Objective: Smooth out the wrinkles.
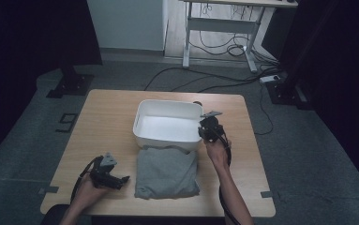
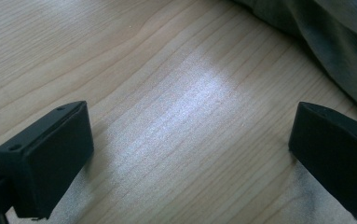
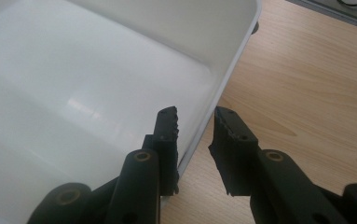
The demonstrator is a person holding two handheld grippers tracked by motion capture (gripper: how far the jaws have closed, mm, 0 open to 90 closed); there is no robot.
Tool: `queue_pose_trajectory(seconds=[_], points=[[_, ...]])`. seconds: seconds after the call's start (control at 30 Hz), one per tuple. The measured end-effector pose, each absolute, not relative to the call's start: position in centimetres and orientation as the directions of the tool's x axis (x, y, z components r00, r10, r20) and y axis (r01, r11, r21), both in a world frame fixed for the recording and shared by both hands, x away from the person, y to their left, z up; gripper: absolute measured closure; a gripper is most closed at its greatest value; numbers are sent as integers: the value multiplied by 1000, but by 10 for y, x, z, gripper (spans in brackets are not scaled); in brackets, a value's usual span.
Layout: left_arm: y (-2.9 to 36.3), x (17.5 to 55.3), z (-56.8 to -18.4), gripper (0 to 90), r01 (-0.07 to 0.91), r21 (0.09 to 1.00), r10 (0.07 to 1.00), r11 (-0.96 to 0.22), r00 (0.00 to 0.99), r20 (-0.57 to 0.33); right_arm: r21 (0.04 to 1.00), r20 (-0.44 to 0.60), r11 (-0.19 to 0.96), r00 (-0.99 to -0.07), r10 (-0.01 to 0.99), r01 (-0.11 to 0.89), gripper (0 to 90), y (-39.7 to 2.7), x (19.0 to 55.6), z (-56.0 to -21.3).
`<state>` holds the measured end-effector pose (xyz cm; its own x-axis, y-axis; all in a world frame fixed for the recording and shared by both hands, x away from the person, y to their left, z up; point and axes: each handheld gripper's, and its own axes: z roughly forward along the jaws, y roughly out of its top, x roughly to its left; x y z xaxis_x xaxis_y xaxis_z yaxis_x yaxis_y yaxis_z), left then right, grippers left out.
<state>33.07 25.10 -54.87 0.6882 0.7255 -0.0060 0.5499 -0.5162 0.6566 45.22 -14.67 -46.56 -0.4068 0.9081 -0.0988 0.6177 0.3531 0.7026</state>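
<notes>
Straddling the bin's wall (image 3: 213,100), right tool (image 3: 195,135).

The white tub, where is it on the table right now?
In the high view the white tub sits at the table's middle, toward the far edge, just beyond the folded grey cloth. The right gripper straddles its right-hand wall with its jaws.

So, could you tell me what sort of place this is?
Probably a lab or recording workspace: a wooden table between dark curtains, a height-adjustable desk behind it, and loose cables across grey carpet.
</notes>
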Motion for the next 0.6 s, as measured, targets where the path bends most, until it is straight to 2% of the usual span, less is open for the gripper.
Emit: queue_pose_trajectory(seconds=[0.3,0.6], points=[[251,331,-549,0,551,658,727,-514,687,-7,695,-112,397,-456,883,599,712,-141,440,-465],[251,331,-549,0,550,658,727,-514,687,-7,694,-115,404,-463,879,595,719,-147,428,-465]])
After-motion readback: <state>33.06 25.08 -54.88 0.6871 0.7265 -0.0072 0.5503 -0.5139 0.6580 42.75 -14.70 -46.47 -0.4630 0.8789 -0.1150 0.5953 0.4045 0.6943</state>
